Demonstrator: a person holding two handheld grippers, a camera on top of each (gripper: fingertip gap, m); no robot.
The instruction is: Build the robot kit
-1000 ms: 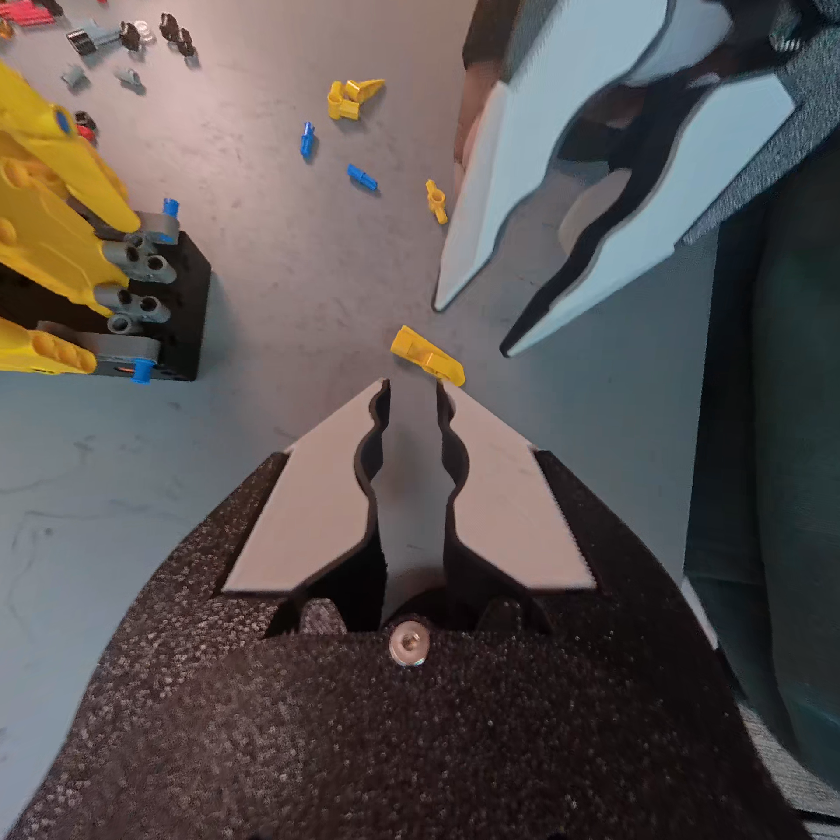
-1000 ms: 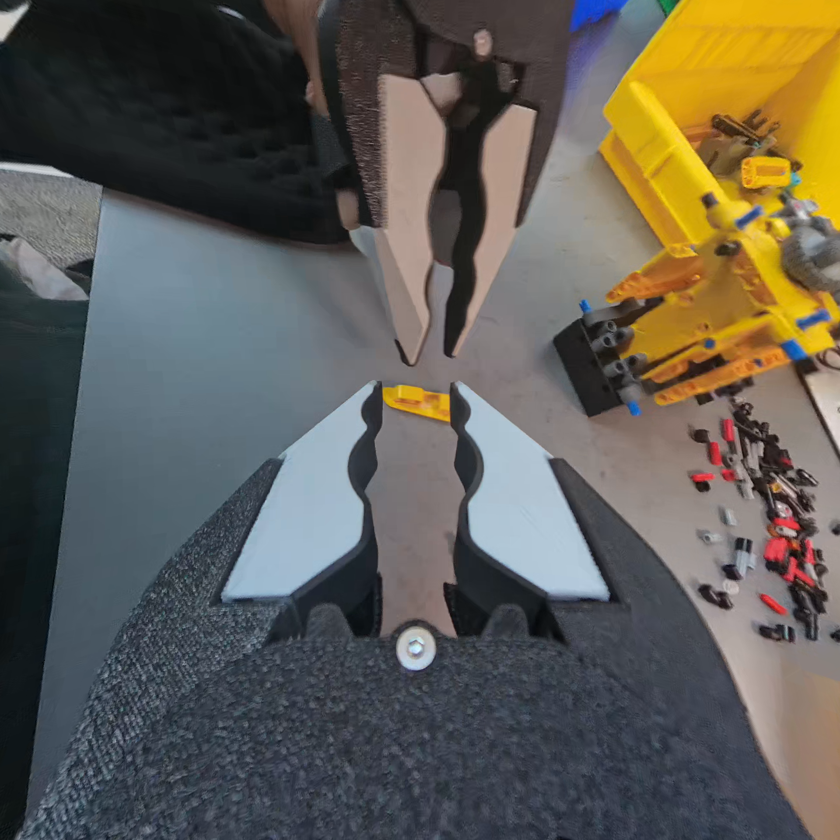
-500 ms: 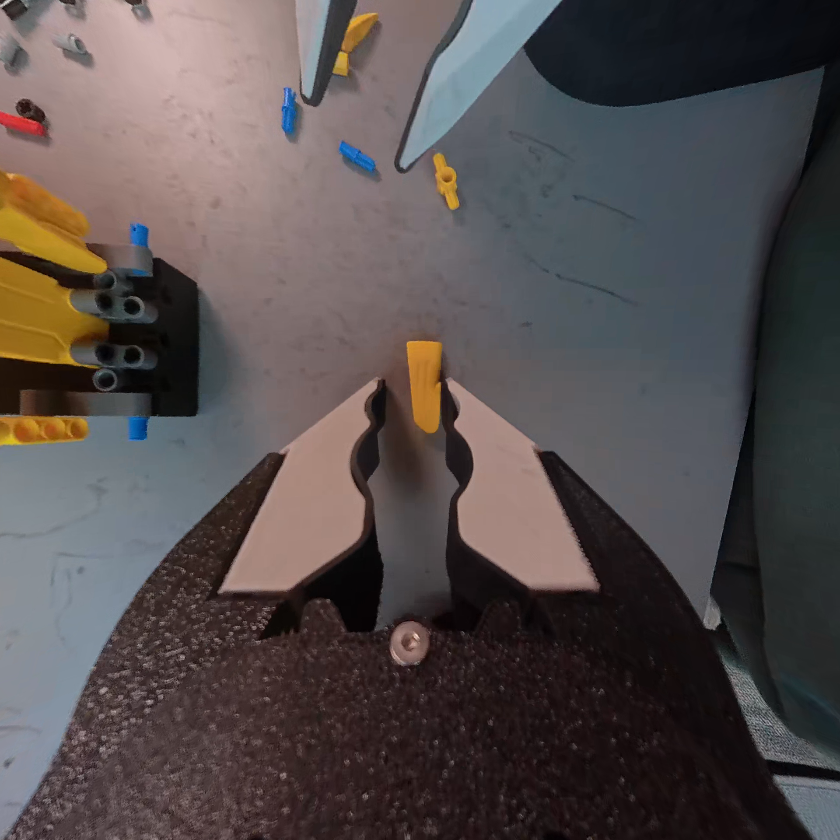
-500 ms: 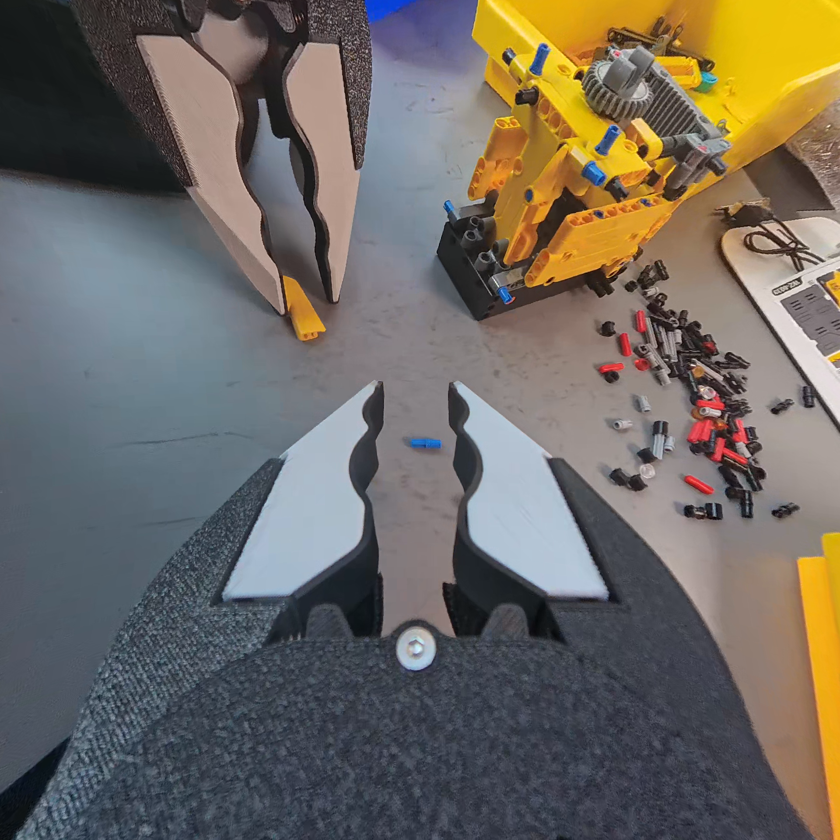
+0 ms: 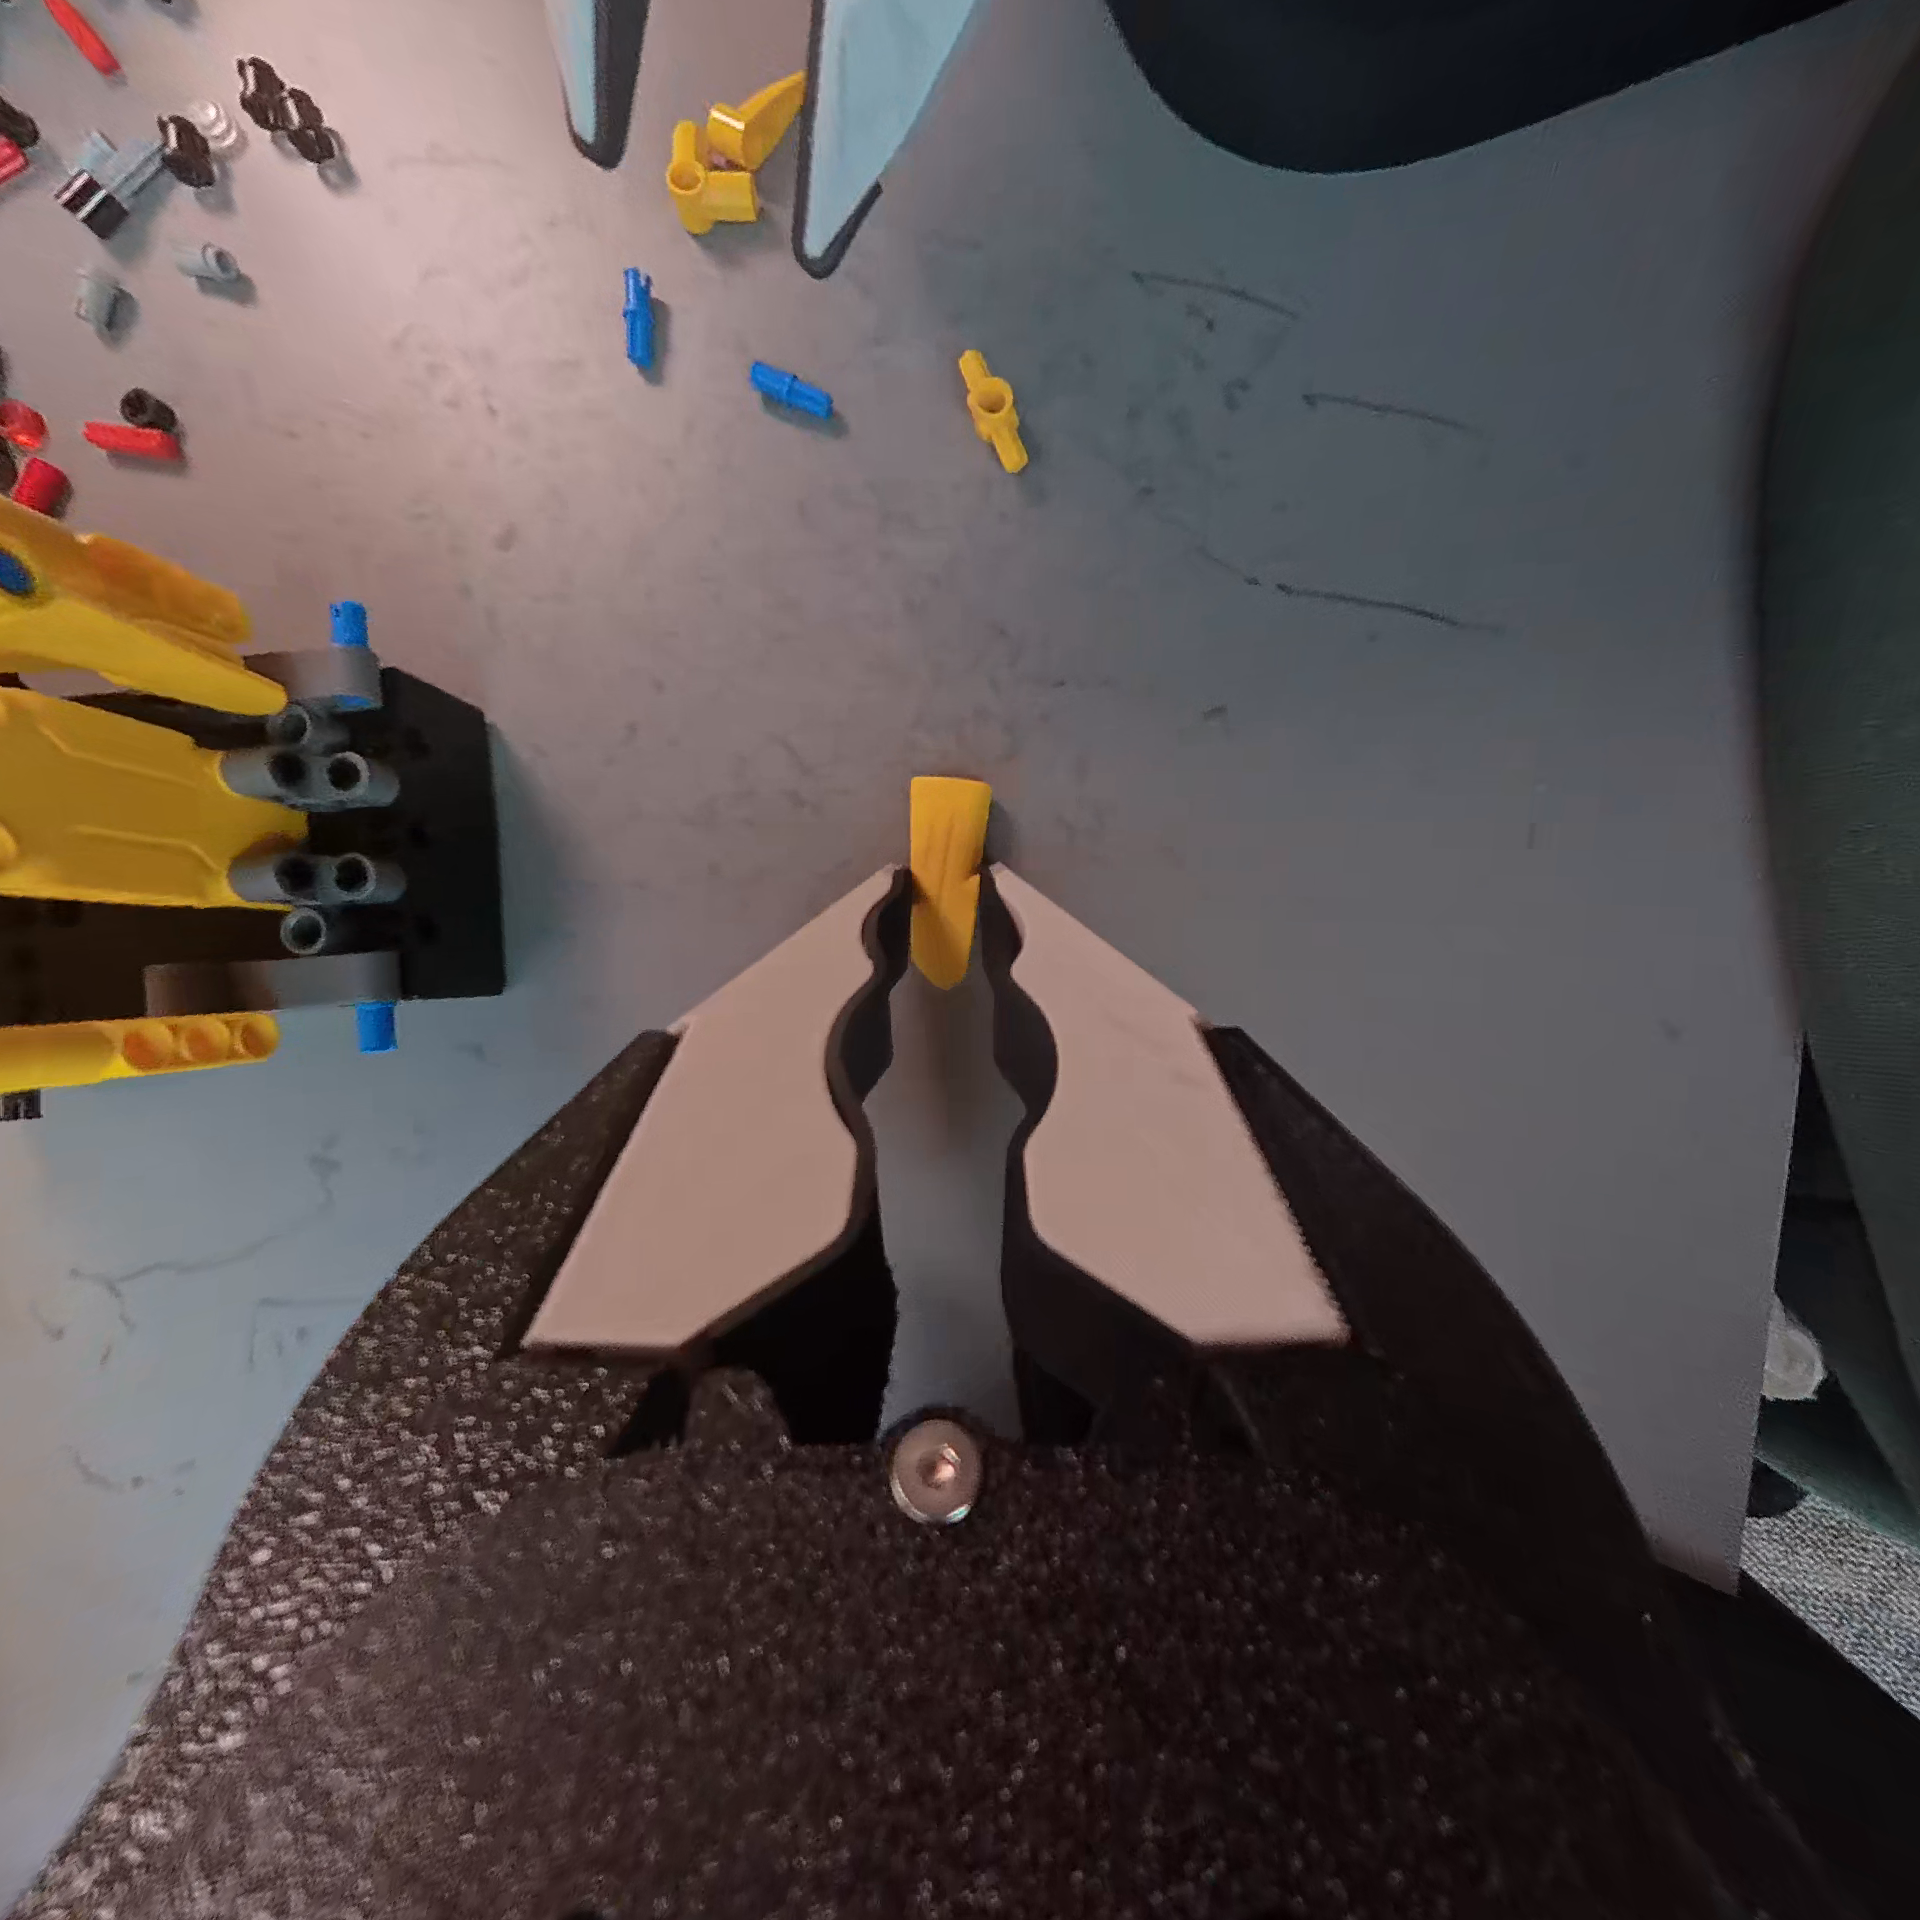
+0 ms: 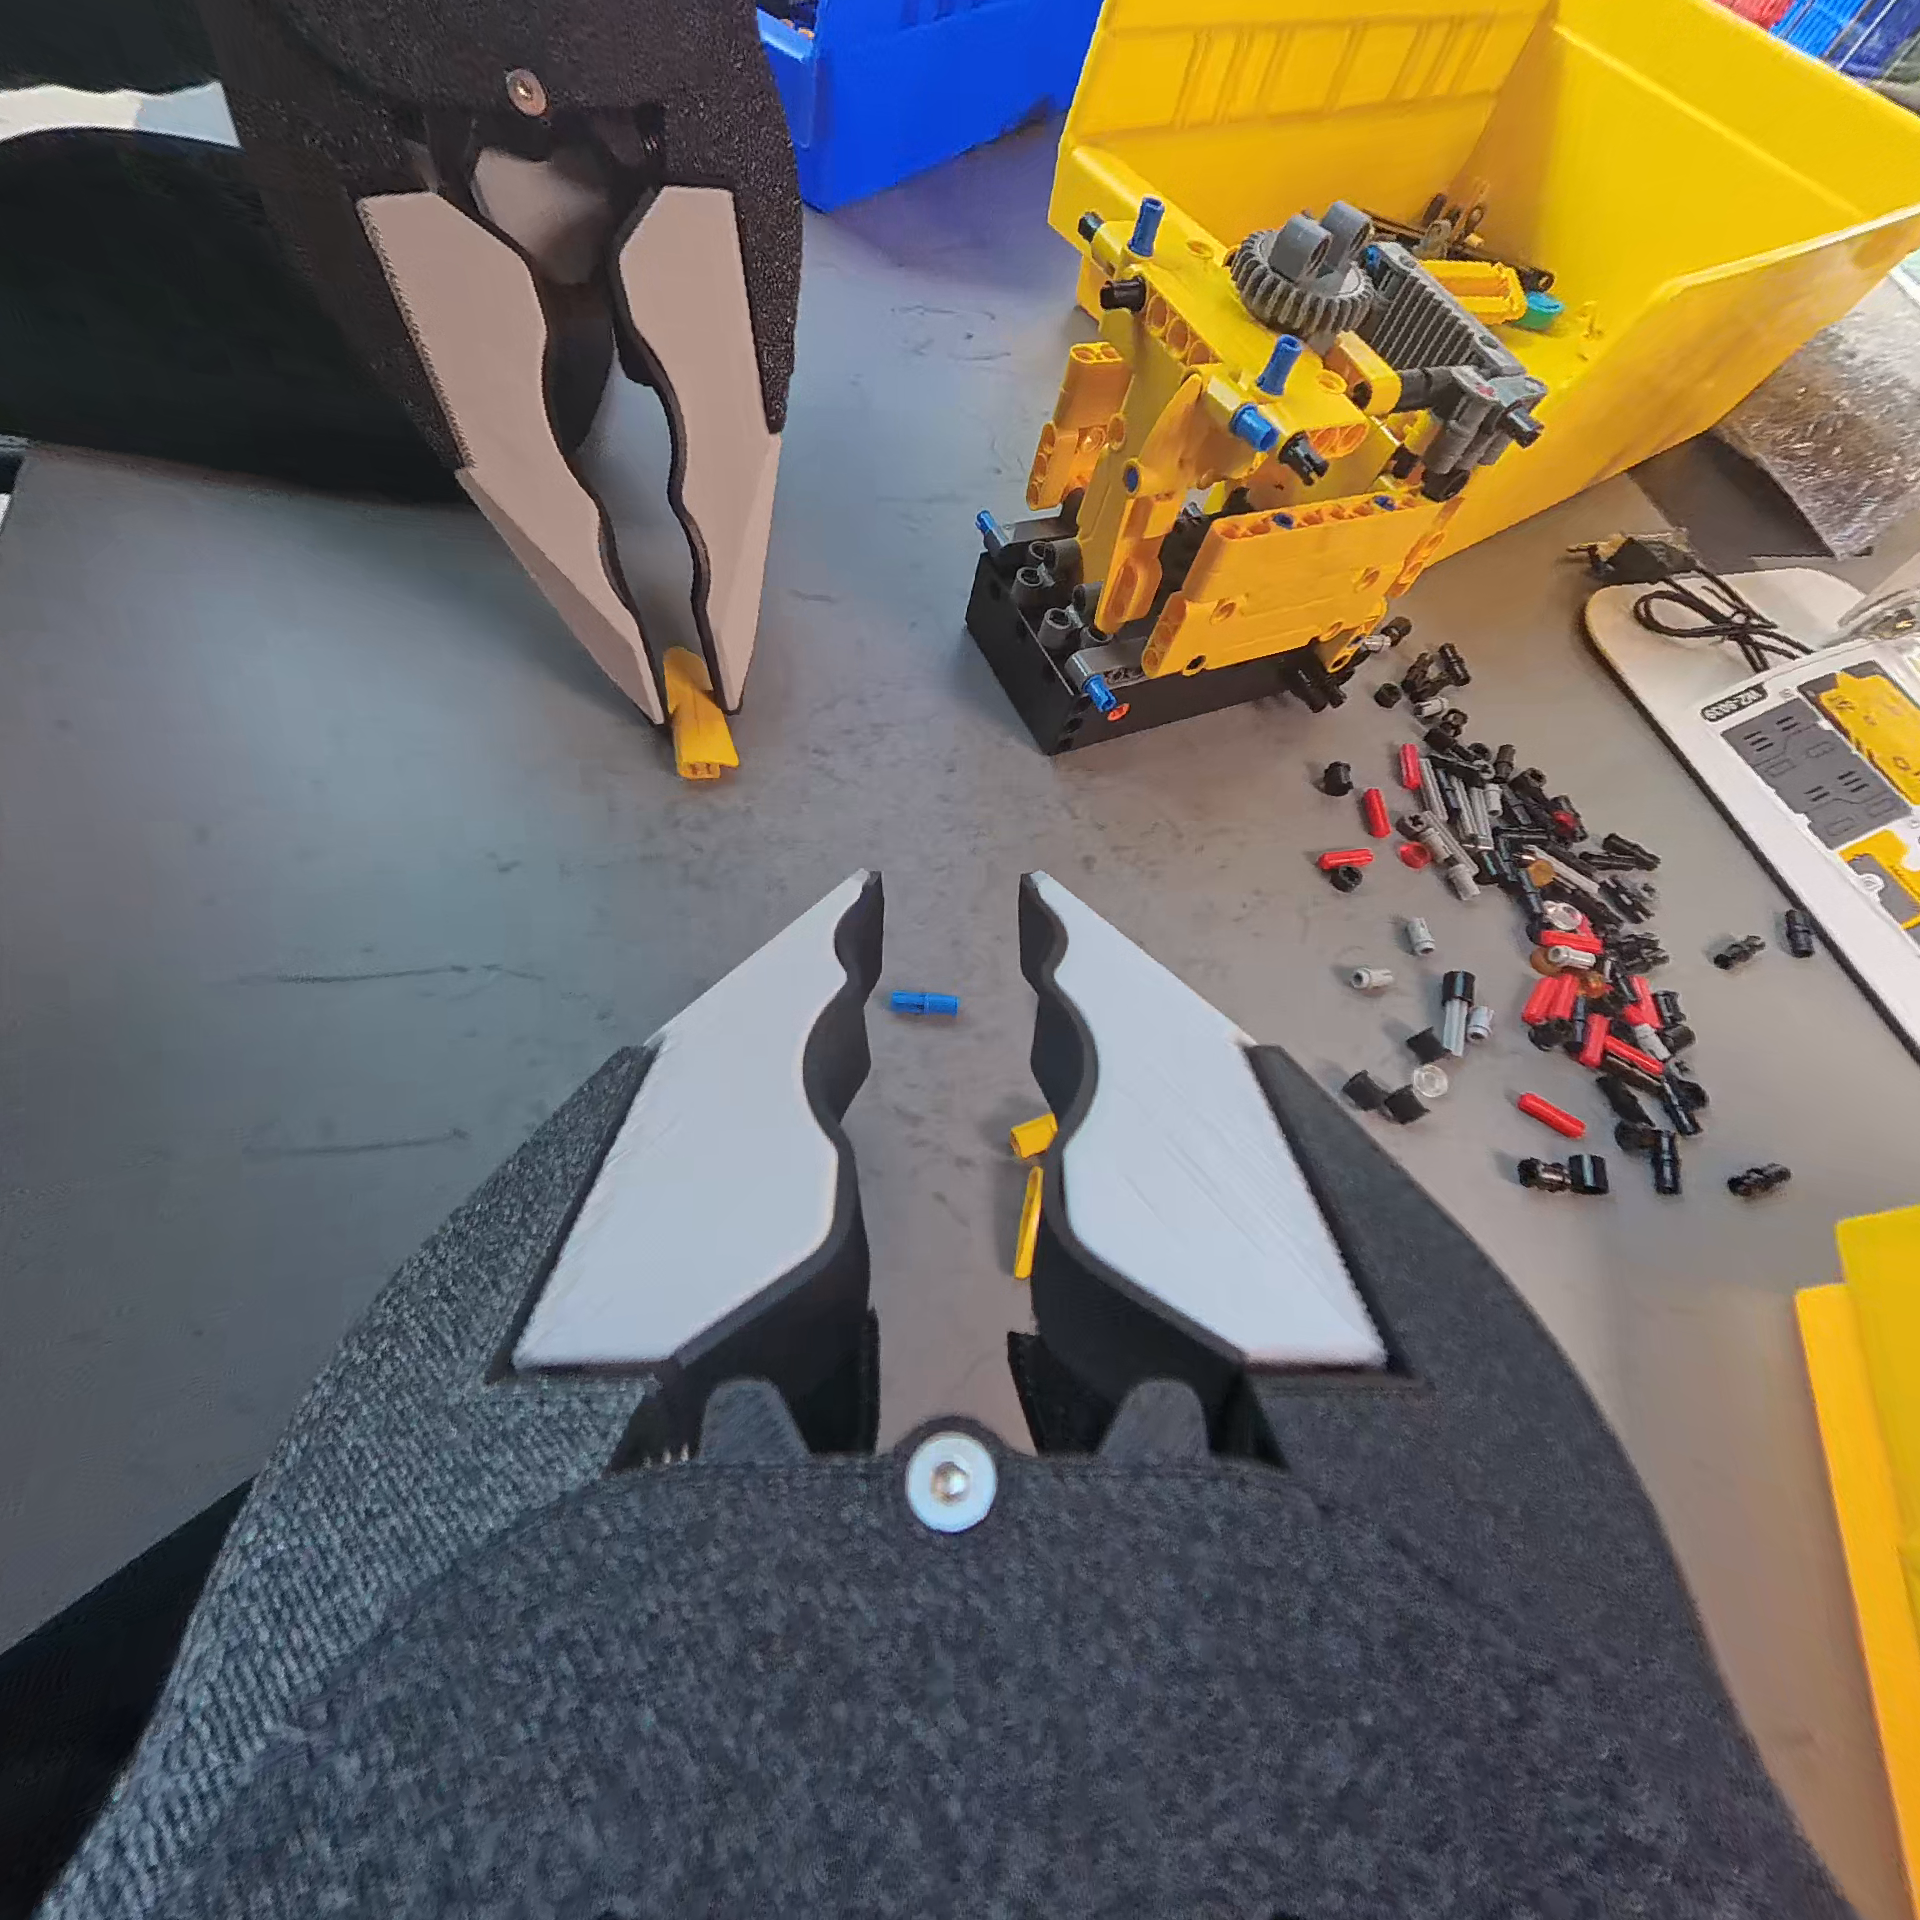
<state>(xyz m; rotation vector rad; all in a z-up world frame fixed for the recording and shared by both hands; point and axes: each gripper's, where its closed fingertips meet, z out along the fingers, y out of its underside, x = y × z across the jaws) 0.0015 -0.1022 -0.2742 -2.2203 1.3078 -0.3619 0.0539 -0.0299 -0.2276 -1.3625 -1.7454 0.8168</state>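
My left gripper (image 5: 943, 878) is shut on a small yellow wedge-shaped piece (image 5: 948, 862), pinched at the fingertips, low over the grey table. The right wrist view shows this gripper (image 6: 691, 712) with the wedge (image 6: 698, 727) at its tips, the wedge's end at the table surface. My right gripper (image 6: 951, 883) is open and empty, hovering over a blue pin (image 6: 923, 1002) and small yellow parts (image 6: 1032, 1135) that lie on the table. Its fingertips also show at the top of the left wrist view (image 5: 712, 213), around a yellow connector part (image 5: 717, 177).
A yellow and black brick model (image 6: 1247, 551) stands by a yellow bin (image 6: 1558, 156), with a blue bin (image 6: 914, 94) behind. A pile of small black, red and grey pins (image 6: 1538, 935) and an instruction sheet (image 6: 1829, 769) lie at the right. The table edge (image 5: 1766, 1039) is near. The gap from one gripper's tips to the other's is roughly 11 centimetres. My right gripper is the nearer one to the blue pin (image 6: 923, 1002): about 4 centimetres, against 10 centimetres. The left camera catches it too, in the left wrist view (image 5: 792, 380).
My left gripper has turned in line with the yellow wedge and closed on it. My right gripper has drawn back from the wedge to the loose blue and yellow parts.
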